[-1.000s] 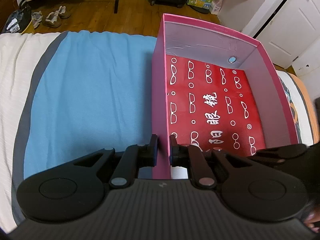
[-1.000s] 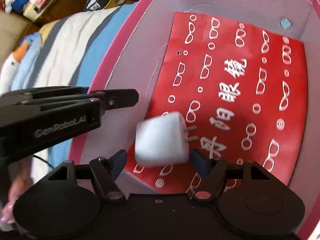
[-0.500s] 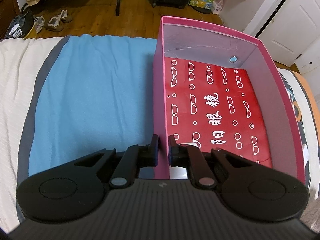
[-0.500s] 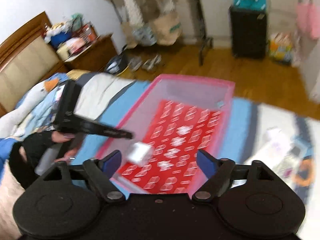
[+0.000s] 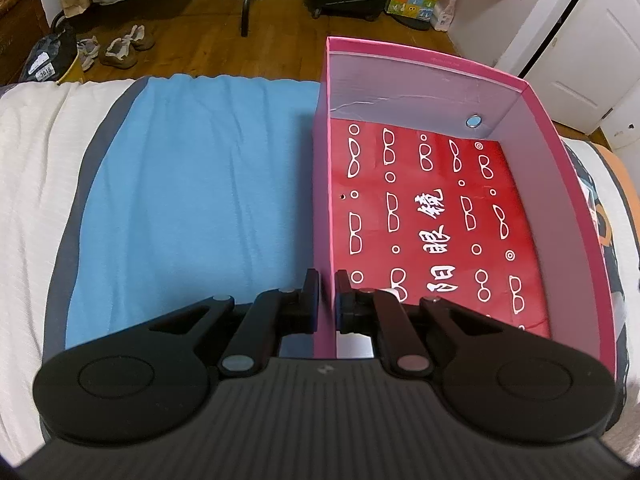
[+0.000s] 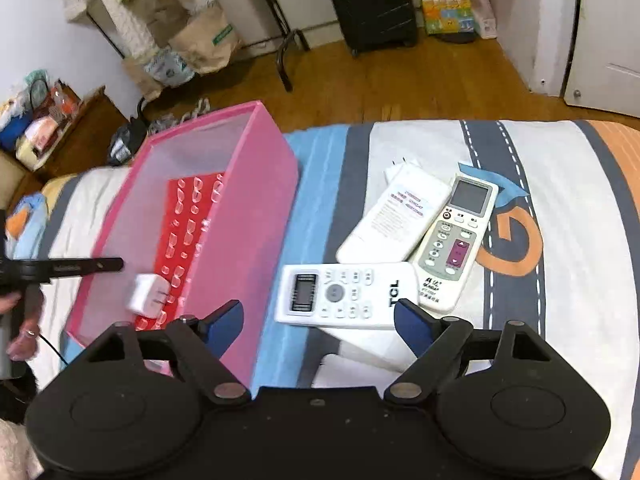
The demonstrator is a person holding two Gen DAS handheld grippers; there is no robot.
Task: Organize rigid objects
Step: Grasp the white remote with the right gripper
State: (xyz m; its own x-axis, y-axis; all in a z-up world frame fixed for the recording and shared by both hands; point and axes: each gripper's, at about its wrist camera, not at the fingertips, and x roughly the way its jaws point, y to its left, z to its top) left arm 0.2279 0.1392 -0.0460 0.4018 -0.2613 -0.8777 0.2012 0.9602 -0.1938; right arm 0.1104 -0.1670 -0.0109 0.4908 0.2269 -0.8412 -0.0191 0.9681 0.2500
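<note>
Left gripper (image 5: 327, 300) pinches pink box (image 5: 568, 216) wall; right gripper (image 6: 318, 326) gapes wide, empty. White charger (image 6: 145, 295) lies inside box. Three remotes (image 6: 346, 295) remain on bed (image 6: 568, 264) beside it: one item stowed, most outstanding.

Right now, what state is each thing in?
Pink box: open-topped, its side wall clamped by the left claw.
White charger: lying inside the box.
Left claw: shut on the box wall.
Right claw: open, holding nothing.
TCL remote: face up on the bed.
Two other remotes: on the bed, overlapping.
</note>
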